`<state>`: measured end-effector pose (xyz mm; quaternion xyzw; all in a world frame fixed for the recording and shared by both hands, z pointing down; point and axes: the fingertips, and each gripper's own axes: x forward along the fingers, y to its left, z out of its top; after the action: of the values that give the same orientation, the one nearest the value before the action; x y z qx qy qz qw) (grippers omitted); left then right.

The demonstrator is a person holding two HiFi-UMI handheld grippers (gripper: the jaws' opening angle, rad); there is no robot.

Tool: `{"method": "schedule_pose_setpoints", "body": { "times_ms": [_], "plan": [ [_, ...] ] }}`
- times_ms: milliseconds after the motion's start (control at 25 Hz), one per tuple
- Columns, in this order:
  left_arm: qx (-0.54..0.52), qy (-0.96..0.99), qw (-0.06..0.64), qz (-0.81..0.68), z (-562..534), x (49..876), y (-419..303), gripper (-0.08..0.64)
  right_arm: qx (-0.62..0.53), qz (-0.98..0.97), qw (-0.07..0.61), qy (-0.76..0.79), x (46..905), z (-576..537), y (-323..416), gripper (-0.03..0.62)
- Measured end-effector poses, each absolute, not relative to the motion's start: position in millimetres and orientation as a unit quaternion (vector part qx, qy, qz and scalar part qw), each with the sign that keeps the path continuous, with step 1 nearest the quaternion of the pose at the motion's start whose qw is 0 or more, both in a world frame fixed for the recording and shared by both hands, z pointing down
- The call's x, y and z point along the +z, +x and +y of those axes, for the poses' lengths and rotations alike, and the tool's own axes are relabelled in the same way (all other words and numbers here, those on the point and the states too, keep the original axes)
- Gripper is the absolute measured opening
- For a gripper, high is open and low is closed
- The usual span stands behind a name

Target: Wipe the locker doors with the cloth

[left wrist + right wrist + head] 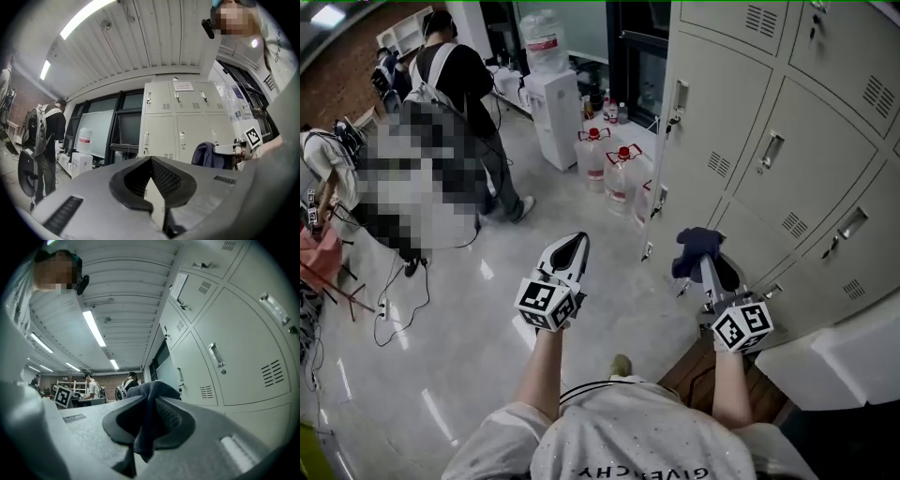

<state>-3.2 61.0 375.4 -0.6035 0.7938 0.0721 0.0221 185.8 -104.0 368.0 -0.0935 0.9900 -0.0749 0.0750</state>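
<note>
Cloth (149,399): dark blue, bunched, pinched between the right gripper (707,264) jaws, wad sticking out past the tips, tail hanging below. Locker doors (787,178): pale grey, closed, vent slots and handles, just right of that gripper; contact unclear.

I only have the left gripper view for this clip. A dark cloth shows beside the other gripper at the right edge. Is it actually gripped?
Observer: Yes. In the right gripper view, the right gripper has its fingers shut on the dark blue cloth, which bunches up above the tips.
Operator: Which part of the lockers is it near?
Observer: The head view shows the cloth in front of a low locker door. I cannot tell whether it touches.
Operator: Is anything on the floor out that way?
Observer: Clear water bottles with red caps stand on the floor past the end of the lockers.
</note>
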Motion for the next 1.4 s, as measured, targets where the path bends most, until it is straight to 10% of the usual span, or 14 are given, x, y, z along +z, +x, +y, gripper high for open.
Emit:
{"method": "schedule_pose_setpoints", "body": {
  "times_ms": [1400],
  "plan": [
    [0.091, -0.73, 0.054, 0.676, -226.4, 337.7, -214.3, -0.003, 0.118, 0.96, 0.117, -0.226, 275.5, -293.4, -56.0, 0.04]
  ]
}}
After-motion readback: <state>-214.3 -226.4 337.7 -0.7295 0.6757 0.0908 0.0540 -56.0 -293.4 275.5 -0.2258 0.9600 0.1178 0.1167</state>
